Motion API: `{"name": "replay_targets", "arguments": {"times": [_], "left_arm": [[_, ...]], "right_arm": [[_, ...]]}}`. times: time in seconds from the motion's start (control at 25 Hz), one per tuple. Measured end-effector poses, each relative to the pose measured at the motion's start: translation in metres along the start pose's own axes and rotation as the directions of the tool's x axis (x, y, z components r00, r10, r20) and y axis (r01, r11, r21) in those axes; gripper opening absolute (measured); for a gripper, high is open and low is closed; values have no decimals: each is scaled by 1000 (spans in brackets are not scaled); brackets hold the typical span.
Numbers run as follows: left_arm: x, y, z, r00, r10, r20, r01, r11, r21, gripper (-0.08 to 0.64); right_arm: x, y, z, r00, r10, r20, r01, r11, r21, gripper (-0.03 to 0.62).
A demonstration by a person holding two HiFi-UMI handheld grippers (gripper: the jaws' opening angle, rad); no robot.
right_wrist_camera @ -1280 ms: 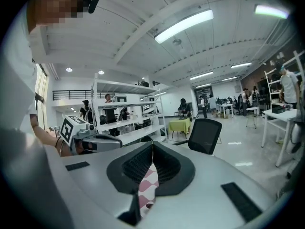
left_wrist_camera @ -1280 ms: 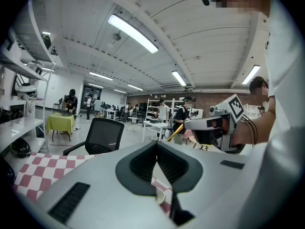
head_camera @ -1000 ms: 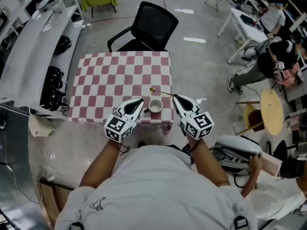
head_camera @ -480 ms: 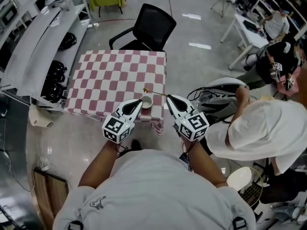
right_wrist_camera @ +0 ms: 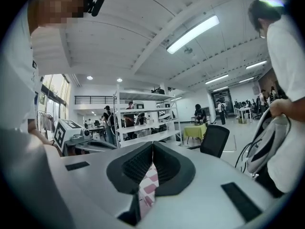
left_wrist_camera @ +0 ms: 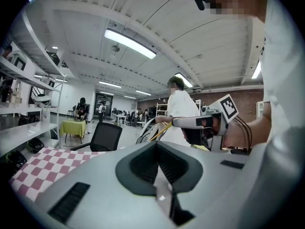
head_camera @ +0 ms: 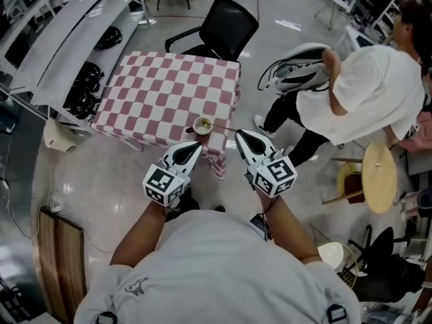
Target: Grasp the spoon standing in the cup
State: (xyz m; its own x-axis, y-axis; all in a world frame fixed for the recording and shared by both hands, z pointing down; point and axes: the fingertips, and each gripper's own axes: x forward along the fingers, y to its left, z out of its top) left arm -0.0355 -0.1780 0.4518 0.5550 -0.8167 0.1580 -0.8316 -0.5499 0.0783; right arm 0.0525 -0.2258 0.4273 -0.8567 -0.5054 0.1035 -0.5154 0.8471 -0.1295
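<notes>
A small white cup (head_camera: 202,125) stands near the front edge of the red-and-white checked table (head_camera: 155,93). A gold spoon (head_camera: 220,127) rests in it, its handle leaning out to the right. My left gripper (head_camera: 196,144) hangs just short of the cup on the near side, jaws together and empty. My right gripper (head_camera: 239,136) is to the cup's right, beside the table corner, also shut with nothing held. The left gripper view shows the left gripper (left_wrist_camera: 157,144) with jaws closed and the other gripper (left_wrist_camera: 209,123) beyond. In the right gripper view the right gripper (right_wrist_camera: 152,144) has its pads meeting over checked cloth.
A black office chair (head_camera: 226,25) stands at the table's far side. A person in a white shirt (head_camera: 364,93) carries a grey bundle with cables to the right of the table. White shelves (head_camera: 67,39) run along the left. A round yellow stool (head_camera: 380,177) is at right.
The person in white has walked from my near right to the far right of the table. The view has shifted; both grippers stay shut close to the cup.
</notes>
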Motion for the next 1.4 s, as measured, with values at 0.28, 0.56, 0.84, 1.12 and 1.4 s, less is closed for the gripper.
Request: {"name": "replay_targets", "arguments": {"times": [0.28,0.56,0.84,1.12,1.4], "left_arm": [[-20,-16,-20,998,59,-28,-60,997,-44,14],[-36,-20,-19,997,80,-20,-82,995,-63,14],[-63,-15,-15,999,48,-2,-48,997,-64,14],[-109,-9,-8,1000,-3,13,4,998,-63,15],[-142,-6,-1,999,-41,5,42,998,-50,14]], "right_arm": [[-14,7,-14,999,35,-8,-34,999,27,34],[-22,16,-20,999,39,-3,-39,997,60,34],[-22,47,-18,1000,15,9,-15,997,78,34],[-24,95,-4,999,-32,34,29,997,72,34],[-30,130,5,997,-65,50,62,995,76,34]]}}
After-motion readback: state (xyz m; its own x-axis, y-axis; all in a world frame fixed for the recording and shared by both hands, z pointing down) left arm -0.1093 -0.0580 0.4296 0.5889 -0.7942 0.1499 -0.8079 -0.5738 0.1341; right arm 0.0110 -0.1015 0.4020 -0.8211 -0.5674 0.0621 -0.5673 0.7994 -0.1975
